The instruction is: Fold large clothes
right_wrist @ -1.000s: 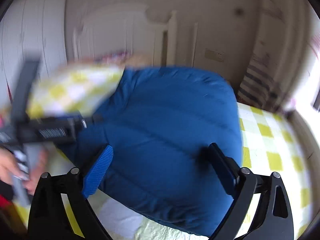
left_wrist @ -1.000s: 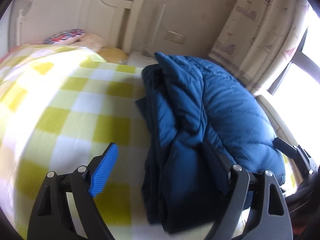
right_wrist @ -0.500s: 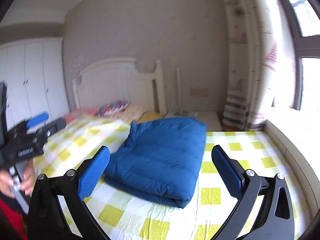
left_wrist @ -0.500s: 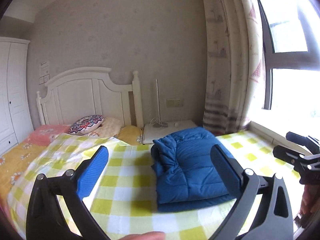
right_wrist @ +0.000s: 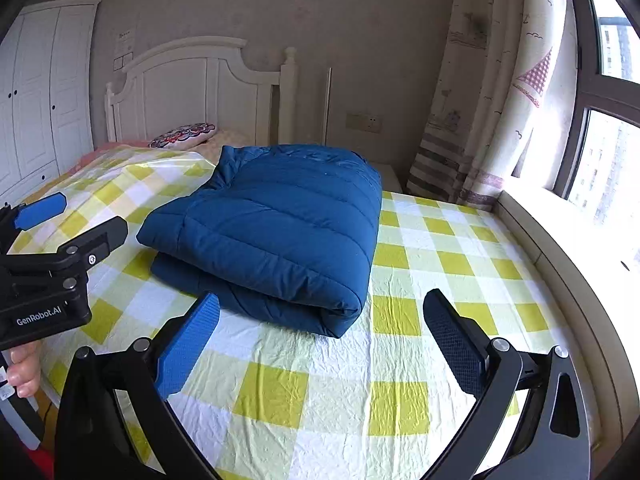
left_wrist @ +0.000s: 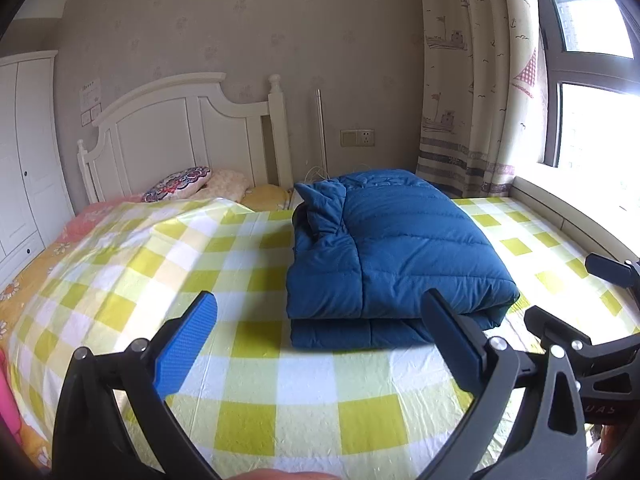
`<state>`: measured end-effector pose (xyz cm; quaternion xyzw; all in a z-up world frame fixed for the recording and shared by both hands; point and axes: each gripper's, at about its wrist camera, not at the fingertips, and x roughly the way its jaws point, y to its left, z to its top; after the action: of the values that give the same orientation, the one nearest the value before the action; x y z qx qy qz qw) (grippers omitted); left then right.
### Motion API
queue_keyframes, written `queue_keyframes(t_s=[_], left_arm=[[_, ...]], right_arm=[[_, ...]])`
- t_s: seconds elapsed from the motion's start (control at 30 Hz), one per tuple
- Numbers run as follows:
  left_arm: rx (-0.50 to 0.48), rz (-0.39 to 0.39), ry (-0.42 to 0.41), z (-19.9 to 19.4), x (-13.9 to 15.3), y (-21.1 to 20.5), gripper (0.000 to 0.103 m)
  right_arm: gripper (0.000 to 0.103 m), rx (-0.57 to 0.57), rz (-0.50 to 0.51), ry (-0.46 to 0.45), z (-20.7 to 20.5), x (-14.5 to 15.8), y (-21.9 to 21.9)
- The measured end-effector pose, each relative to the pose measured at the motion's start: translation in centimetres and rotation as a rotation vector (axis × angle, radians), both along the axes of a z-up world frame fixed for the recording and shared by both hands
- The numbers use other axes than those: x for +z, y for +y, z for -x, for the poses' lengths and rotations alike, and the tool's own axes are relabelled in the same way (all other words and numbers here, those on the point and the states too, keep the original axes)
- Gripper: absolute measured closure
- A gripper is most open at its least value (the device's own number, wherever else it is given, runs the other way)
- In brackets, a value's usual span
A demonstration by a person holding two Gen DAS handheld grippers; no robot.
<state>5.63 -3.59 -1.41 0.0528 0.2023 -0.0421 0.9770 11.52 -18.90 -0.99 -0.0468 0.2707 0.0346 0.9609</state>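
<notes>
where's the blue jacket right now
The folded blue jacket lies on the yellow checked bedspread, centre of both wrist views, beyond both open tools, its far end toward the white headboard.

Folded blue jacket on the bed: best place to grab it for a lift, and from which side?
Probably the rounded fold edge of the jacket, at the near right corner in the right wrist view. There the layers run continuous, so one pinch catches them all. Come in low and level from the near side with the right gripper, open now. The opposite side shows separate stacked layers.
</notes>
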Motion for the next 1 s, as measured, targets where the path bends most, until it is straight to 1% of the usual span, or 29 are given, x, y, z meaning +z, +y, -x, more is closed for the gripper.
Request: queue_keyframes(t_s=[0.57,1.0], left_arm=[[0.002,0.009,0.015,0.03,-0.69,0.79,0.002],[0.001,0.015,0.023,-0.04,-0.88,0.89,0.002]], right_arm=[[0.005,0.037,0.003,0.013,0.75,-0.02,0.66],[0.005,0.040,-0.006,0.015,0.90,0.06,0.79]])
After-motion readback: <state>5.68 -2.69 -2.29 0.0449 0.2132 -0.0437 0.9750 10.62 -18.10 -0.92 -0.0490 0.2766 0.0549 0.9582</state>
